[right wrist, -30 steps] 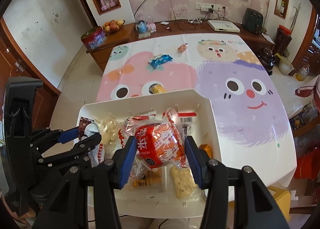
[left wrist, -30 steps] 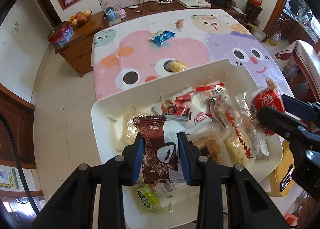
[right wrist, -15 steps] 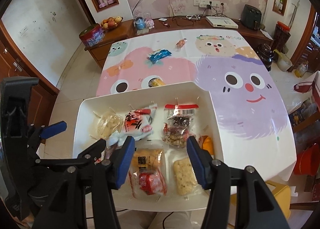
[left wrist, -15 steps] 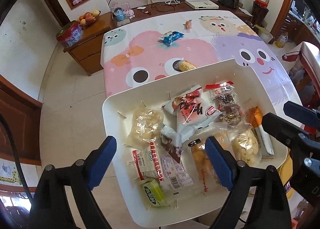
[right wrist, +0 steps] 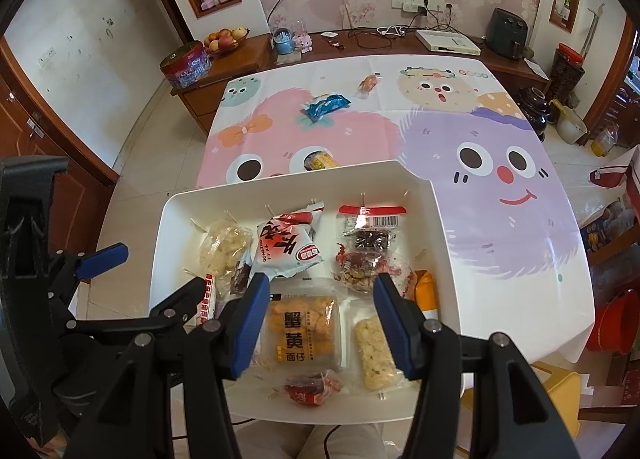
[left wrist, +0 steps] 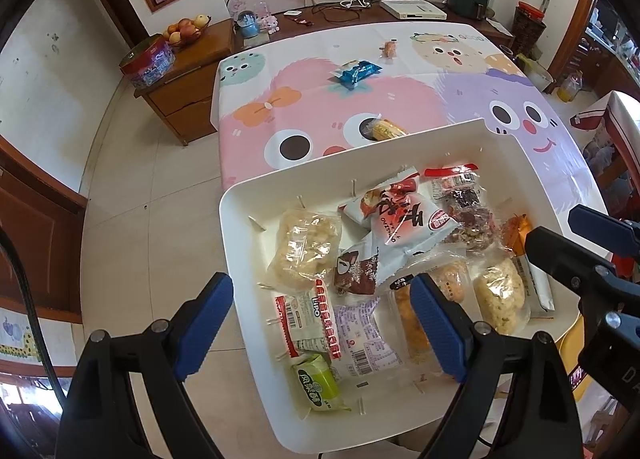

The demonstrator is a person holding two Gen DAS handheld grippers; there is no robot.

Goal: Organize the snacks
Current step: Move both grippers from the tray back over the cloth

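A white tray (left wrist: 236, 227) (right wrist: 166, 227) at the near table edge holds several wrapped snacks. My left gripper (left wrist: 320, 291) hangs open and wide above its near left part, with nothing between the blue pads. Just beyond them a brown snowflake packet (left wrist: 356, 271) lies in the tray, beside a white-and-red packet (left wrist: 404, 227). My right gripper (right wrist: 320, 287) is open above an orange noodle packet (right wrist: 306, 329) and holds nothing. A red packet (right wrist: 312, 389) lies at the tray's near rim. On the tablecloth are a blue packet (left wrist: 356, 73), a yellow snack (left wrist: 386, 130) and a small orange one (left wrist: 390, 49).
The cartoon tablecloth (right wrist: 480, 187) stretches behind the tray. A wooden sideboard (left wrist: 188, 71) with a fruit bowl and a red tin stands at the back left. A yellow stool (right wrist: 560, 391) sits at the near right. A person's legs (right wrist: 320, 443) show under the tray.
The left gripper opened and dropped the brown snowflake packet into the tray. The right gripper opened and let the red packet fall to the tray's near edge. Both hands barely moved.
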